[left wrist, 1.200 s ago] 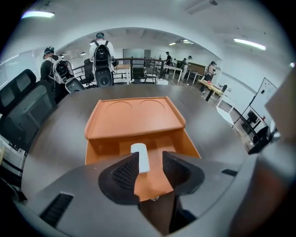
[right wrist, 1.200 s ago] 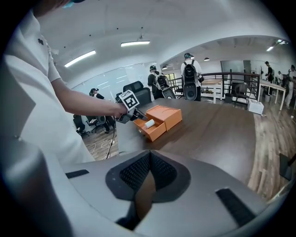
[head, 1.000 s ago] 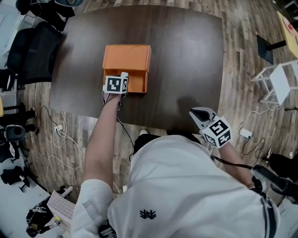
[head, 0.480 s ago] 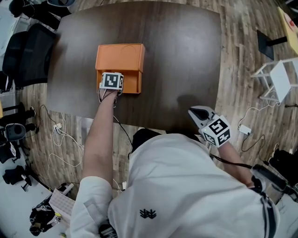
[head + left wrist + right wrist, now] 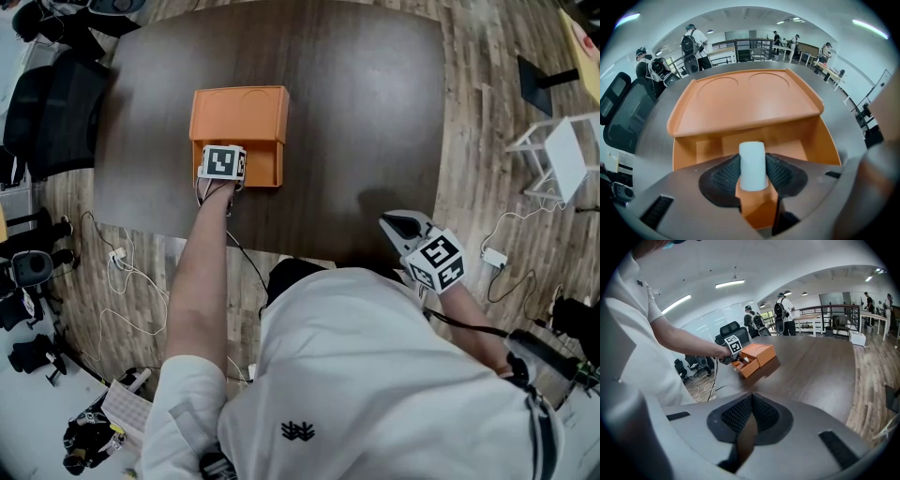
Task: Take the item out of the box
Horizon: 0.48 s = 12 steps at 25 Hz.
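Grasp: white cylinder [image 5: 753, 154] is pinched by left gripper [image 5: 753, 172], jaws just closing on it, inside open orange box [image 5: 239, 112] | right gripper [image 5: 750, 416] is closed, empty | advice: cylinder should be lifted straight up, box wall avoided.

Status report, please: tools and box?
Left tool jaws just closed onto white cylinder inside orange box. Right tool shut, empty. Nothing in the way.
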Each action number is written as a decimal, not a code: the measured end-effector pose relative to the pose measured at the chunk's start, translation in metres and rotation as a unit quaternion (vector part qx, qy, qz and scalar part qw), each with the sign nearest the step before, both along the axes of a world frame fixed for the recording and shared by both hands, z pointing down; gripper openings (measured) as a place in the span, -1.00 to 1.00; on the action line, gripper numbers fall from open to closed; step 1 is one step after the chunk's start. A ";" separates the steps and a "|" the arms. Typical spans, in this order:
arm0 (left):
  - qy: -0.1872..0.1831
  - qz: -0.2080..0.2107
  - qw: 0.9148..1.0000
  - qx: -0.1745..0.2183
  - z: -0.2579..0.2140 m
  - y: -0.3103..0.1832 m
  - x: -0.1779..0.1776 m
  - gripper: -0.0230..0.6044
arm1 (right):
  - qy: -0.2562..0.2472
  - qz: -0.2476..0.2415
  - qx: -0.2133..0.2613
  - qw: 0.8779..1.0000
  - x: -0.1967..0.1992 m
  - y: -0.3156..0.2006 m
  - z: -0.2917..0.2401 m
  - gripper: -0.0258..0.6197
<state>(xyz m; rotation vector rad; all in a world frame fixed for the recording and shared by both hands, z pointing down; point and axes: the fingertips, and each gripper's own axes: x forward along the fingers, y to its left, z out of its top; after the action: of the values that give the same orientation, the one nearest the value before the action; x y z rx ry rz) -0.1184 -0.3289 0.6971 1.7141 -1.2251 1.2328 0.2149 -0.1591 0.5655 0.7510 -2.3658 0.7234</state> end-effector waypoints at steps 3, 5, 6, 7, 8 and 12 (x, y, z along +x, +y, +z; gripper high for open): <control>0.005 -0.001 1.000 0.002 -0.001 0.001 0.001 -0.37 | 0.000 -0.002 0.001 1.000 -0.003 0.002 0.000 -0.91; 0.009 -0.003 1.000 0.006 -0.004 0.001 0.003 -0.37 | -0.001 -0.003 0.002 1.000 -0.003 0.003 0.000 -0.91; 0.011 -0.003 1.000 0.009 -0.007 0.002 0.004 -0.37 | -0.001 -0.004 0.003 1.000 -0.003 0.005 0.000 -0.91; 0.014 -0.003 1.000 0.012 -0.009 0.002 0.005 -0.37 | -0.001 -0.005 0.004 1.000 -0.004 0.006 -0.001 -0.91; 0.017 -0.003 1.000 0.015 -0.012 0.003 0.005 -0.37 | 0.000 -0.006 0.005 1.000 -0.006 0.008 -0.001 -0.91; 0.028 0.001 0.999 0.028 -0.025 0.008 0.005 -0.37 | -0.001 -0.010 0.009 1.000 -0.013 0.013 -0.003 -0.91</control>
<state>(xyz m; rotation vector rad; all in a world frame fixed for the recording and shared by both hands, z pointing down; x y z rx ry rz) -0.1137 -0.3205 0.6717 1.7786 -1.2353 1.1547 0.2021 -0.1465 0.5622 0.7323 -2.3807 0.6960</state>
